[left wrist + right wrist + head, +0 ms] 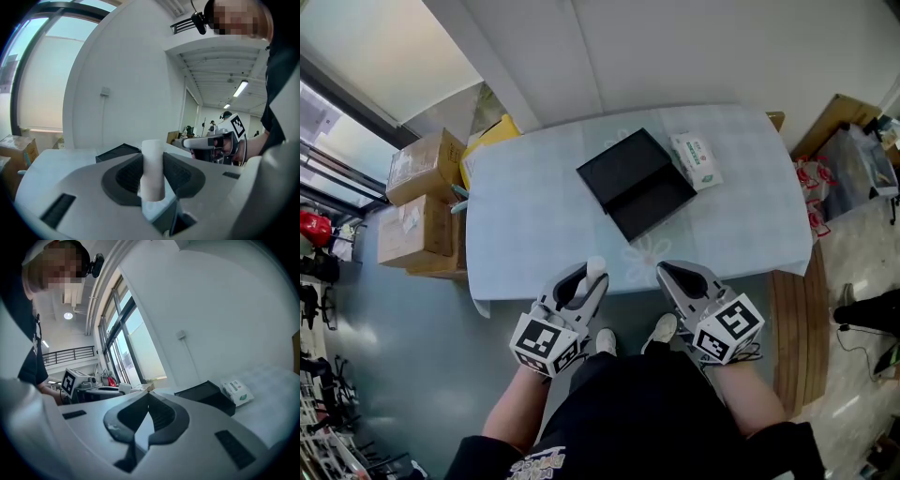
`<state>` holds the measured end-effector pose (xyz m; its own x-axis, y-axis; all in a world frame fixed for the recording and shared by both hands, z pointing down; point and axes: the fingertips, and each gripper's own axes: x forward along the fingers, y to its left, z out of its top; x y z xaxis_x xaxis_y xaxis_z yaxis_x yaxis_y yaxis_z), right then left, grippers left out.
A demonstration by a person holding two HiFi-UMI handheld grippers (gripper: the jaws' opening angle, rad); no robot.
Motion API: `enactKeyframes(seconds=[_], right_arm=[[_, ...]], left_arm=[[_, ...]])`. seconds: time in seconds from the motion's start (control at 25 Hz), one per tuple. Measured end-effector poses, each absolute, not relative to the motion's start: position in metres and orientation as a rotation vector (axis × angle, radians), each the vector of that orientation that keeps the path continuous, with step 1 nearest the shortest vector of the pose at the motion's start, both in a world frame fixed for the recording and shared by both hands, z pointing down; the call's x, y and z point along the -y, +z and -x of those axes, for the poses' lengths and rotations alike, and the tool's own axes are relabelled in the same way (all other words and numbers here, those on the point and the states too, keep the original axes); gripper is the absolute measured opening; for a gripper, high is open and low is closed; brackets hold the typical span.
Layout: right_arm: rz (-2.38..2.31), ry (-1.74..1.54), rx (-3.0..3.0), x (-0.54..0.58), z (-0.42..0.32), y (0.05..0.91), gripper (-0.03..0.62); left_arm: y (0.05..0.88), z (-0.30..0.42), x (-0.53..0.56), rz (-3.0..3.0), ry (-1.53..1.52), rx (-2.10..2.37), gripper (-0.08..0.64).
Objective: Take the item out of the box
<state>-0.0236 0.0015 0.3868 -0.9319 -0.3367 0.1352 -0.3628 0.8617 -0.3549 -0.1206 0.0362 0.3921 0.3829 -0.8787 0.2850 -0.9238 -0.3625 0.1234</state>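
Note:
An open black box (637, 183) lies in the middle of the table (525, 206), its lid beside its base. My left gripper (589, 272) hovers over the table's near edge, shut on a small white cylinder (596, 269). The left gripper view shows that cylinder (152, 171) upright between the two dark pads, with the box (119, 151) beyond it. My right gripper (670, 272) hangs beside it, jaws shut with nothing in them. In the right gripper view its fingertips (149, 399) meet, the box (206, 394) lying ahead to the right.
A pack of wipes (696, 159) lies right of the box. Cardboard boxes (422, 169) are stacked on the floor left of the table, with a yellow item (492, 136) behind them. Bags and a wooden board (792, 319) stand at the right. The person's feet show under the near edge.

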Motion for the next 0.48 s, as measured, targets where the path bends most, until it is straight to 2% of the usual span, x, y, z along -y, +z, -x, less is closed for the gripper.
enactKeyframes(seconds=[0.48], right_arm=[[-0.738, 0.552, 2.911, -0.056, 0.06, 0.385, 0.009]], left_arm=[[0.393, 0.154, -0.082, -2.492, 0.217, 1.446, 0.137]])
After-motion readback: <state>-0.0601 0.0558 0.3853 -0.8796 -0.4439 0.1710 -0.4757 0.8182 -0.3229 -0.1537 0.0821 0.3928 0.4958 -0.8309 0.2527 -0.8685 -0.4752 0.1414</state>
